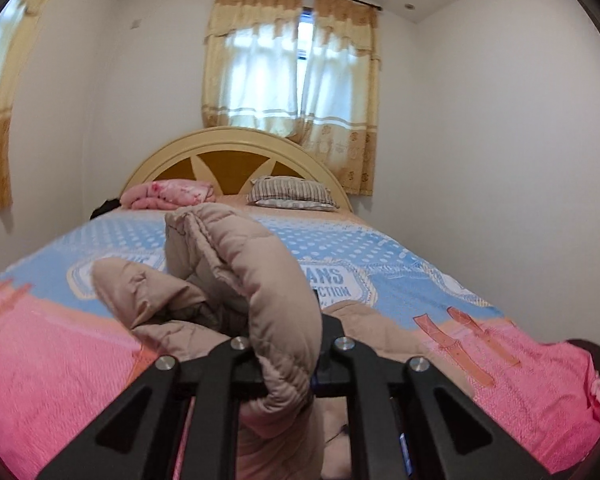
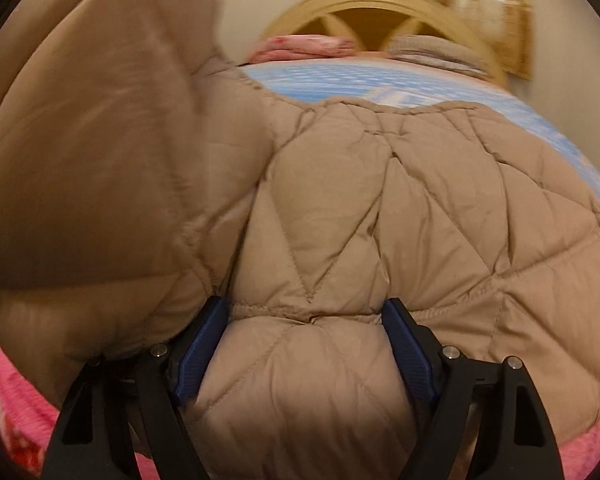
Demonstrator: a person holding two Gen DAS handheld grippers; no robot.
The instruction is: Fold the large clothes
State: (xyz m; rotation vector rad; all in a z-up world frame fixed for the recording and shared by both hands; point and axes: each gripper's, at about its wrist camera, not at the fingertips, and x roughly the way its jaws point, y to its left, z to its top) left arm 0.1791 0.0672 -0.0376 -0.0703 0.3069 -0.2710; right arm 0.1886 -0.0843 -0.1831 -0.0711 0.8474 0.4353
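Left gripper (image 1: 286, 356): jaws clamped on a thick fold of the tan quilted jacket (image 1: 260, 280), lifted clear above the bed (image 1: 60, 360). Risk there: puffy, slick fabric slipping out of a shallow pinch, dropping the raised part back in a heap. Right gripper (image 2: 306, 344): jaws wide apart, straddling the jacket's flat quilted panel near a seam, not pressing. Risk there: closing on too many layers, or dragging the body askew across the bedspread.

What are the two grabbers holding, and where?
The left gripper is pinching a padded edge of the tan jacket, lifting it. The right gripper is open over the jacket, gripping nothing.
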